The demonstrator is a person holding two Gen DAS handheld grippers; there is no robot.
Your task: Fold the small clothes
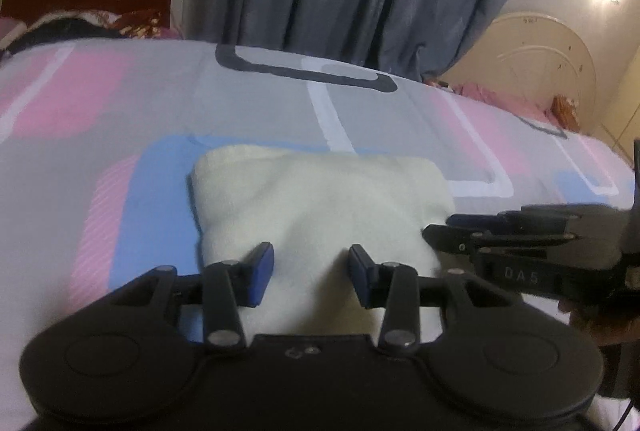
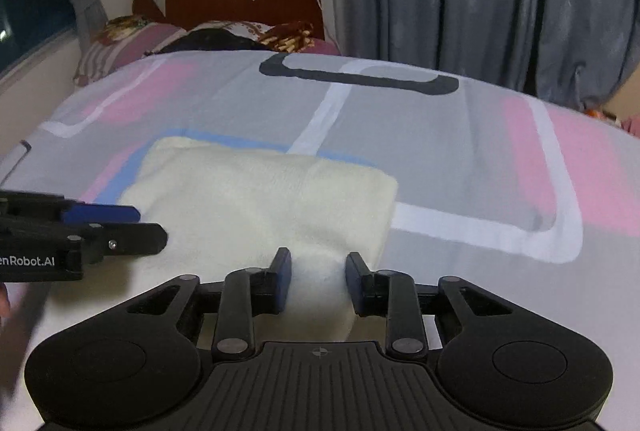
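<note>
The folded cream cloth (image 1: pixel 316 199) lies on the patterned bedsheet (image 1: pixel 120 103), its long axis running side to side ahead of both grippers. The left gripper (image 1: pixel 311 277) stands at the cloth's near edge, jaws apart with cloth between, gripping nothing; the right gripper (image 2: pixel 318 281) straddles a raised bit of the cloth's near right corner, though whether it pinches I cannot tell

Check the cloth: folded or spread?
Folded. The cloth lies on the bed as a compact rectangle with a rounded doubled edge at the far side; layer count cannot be told.
</note>
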